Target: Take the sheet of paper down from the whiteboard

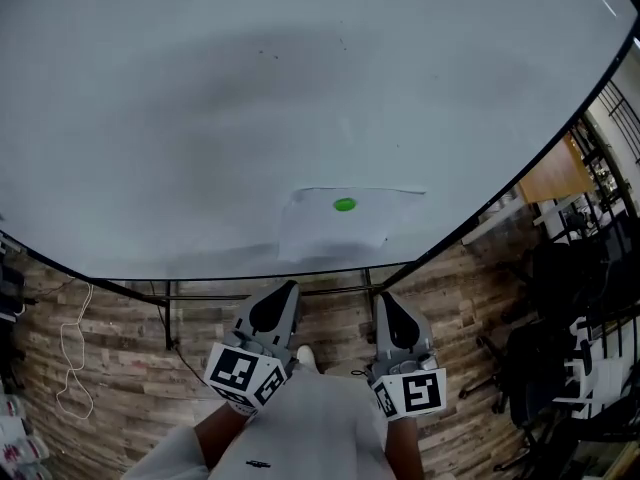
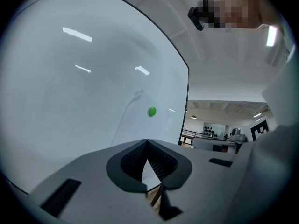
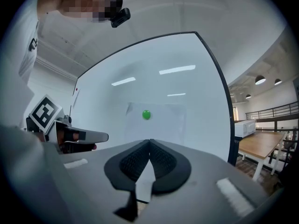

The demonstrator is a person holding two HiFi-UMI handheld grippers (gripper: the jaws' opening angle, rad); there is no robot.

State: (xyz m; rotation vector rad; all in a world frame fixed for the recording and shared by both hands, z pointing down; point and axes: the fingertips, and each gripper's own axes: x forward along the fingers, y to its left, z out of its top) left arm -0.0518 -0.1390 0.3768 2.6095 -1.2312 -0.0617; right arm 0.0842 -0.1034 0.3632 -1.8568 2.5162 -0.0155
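The sheet of paper [image 1: 332, 230] hung low on the whiteboard [image 1: 200, 108], toward its right side. One green magnet [image 1: 344, 205] near the paper's top edge pinned it there. The left gripper [image 1: 284, 290] and the right gripper [image 1: 386, 298] were side by side on the near side of the board, both aimed at the paper. Neither one touched it. Both pairs of jaws were clenched tight with nothing in them.

The step here looked like reaching in for the paper. To do it well, I think the jaws should open before they get to the board. One gripper could pinch a side edge of the paper so it would not drop. Then the other could pull off the magnet.

Some things were hard to see. The paper was white on a white board, so its edges looked faint. In both gripper views the jaws hid the paper's bottom part. The top left corner seemed to curl off the board, but I could not be sure. Only one magnet showed.
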